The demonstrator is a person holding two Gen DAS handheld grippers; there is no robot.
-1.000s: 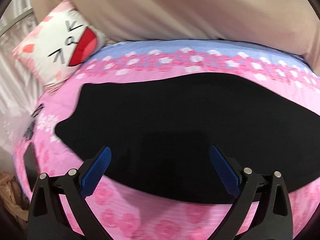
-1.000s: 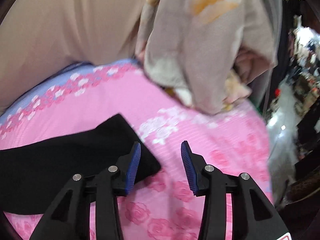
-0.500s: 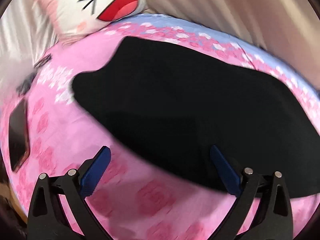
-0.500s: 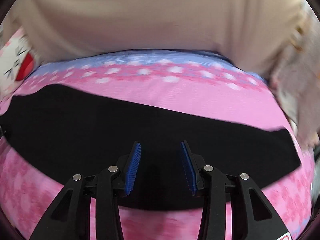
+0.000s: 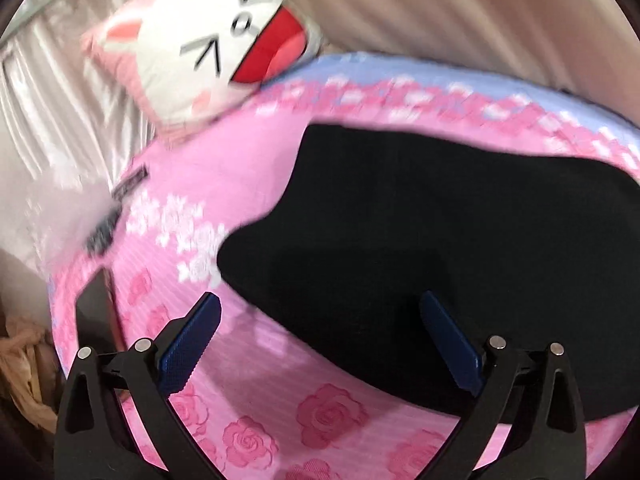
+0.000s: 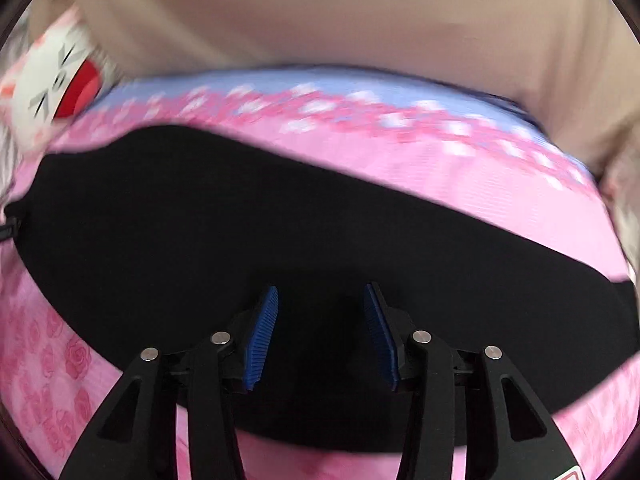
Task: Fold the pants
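Black pants [image 5: 440, 248] lie flat and long across a pink rose-print bed cover [image 5: 248, 408]. In the left wrist view their left end, with a stepped corner, lies just ahead of my left gripper [image 5: 320, 308], which is wide open above the near edge, holding nothing. From the right wrist the pants [image 6: 240, 220] stretch across the whole picture. My right gripper [image 6: 320, 300] hovers over their near middle part; its jaws are opening and its blue pads [image 6: 264, 332] press on nothing.
A white cat-face pillow [image 5: 208, 48] leans at the bed's far left corner. A dark flat phone-like object [image 5: 94, 320] lies near the left edge of the cover. A beige curtain [image 6: 320, 12] hangs behind the bed, shiny drapes [image 5: 48, 92] to the left.
The right gripper swung left from the pants' right end to over their middle and spread its jaws wider. The left gripper shifted left toward the pants' left end.
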